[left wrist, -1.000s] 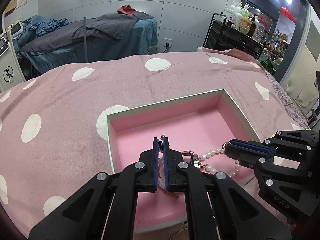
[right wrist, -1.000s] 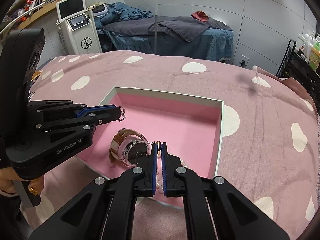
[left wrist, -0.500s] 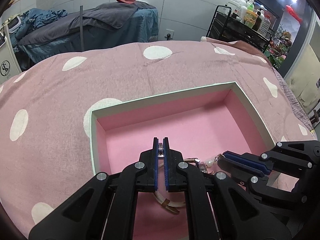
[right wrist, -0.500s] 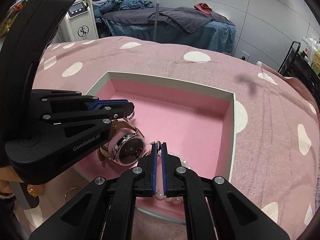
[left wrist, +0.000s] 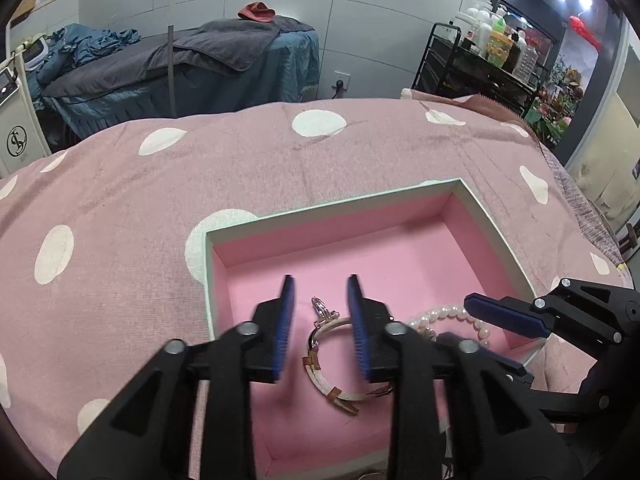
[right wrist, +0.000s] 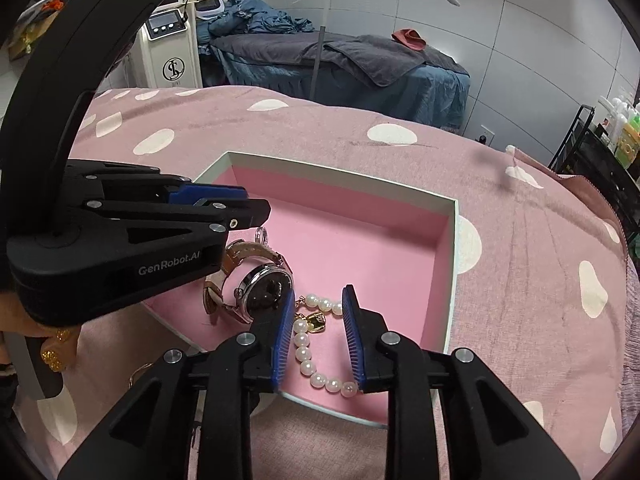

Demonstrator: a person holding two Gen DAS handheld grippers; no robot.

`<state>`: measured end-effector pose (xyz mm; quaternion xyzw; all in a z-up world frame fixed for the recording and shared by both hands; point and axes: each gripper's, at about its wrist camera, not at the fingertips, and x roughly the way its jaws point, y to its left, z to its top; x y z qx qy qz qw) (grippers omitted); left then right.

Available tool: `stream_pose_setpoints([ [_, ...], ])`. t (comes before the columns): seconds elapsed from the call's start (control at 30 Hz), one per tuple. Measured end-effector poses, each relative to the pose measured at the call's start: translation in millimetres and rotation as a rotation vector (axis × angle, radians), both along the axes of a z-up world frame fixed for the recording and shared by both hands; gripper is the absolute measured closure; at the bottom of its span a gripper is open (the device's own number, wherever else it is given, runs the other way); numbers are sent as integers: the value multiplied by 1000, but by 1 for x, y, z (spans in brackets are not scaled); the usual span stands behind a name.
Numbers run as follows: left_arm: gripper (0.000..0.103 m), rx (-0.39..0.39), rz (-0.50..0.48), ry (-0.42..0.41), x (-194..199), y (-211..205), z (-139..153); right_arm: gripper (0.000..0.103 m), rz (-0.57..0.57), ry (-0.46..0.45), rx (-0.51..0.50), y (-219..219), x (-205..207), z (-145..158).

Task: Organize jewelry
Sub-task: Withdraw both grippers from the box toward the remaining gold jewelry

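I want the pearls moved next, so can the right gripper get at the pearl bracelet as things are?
Probably yes: the right gripper hangs open over the pearl bracelet in the pink box, beads between its jaws, nothing covering them.

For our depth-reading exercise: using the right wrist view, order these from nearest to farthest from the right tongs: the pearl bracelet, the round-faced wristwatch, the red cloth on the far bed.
1. White pearl bracelet: between the open right tongs.
2. Round-faced wristwatch with tan strap: just left, inside the pink-lined box.
3. Red cloth: far background, on the grey-covered bed.
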<state>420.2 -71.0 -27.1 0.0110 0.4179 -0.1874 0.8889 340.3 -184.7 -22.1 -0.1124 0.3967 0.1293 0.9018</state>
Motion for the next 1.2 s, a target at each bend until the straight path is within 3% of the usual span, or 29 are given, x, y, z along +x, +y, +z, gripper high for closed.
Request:
stream_pose_setpoints([
  [0.03, 39, -21, 12, -21, -4, 4, 5, 72, 0, -15, 0, -1, -3, 3],
  [0.13, 25, -78, 31, -76, -18, 15, 21, 62, -11, -45, 20, -6, -13, 12],
  [0.2, 16, -71, 48, -108, -28, 20, 29, 51, -29, -65, 30, -11, -21, 18],
  [0.33, 6, -93, 60, -145, -55, 33, 38, 37, -46, -101, 72, -19, -40, 29],
  [0.5, 6, -174, 90, -173, -93, 51, 43, 33, -51, -117, 89, -23, -65, 33],
  [0.67, 6, -173, 98, -211, -126, 59, 45, 31, -52, -99, 120, -26, -88, 29],
  [0.77, 6, -146, 86, -218, -145, 61, 42, 30, -55, -101, 114, -28, -103, 25],
  [1.0, 6, 10, 82, -239, -182, 56, 28, 29, -57, -104, 95, -31, -131, 13],
  [1.2, 6, 61, 83, -224, -205, 58, 11, 29, -52, -81, 101, -39, -148, 0],
])
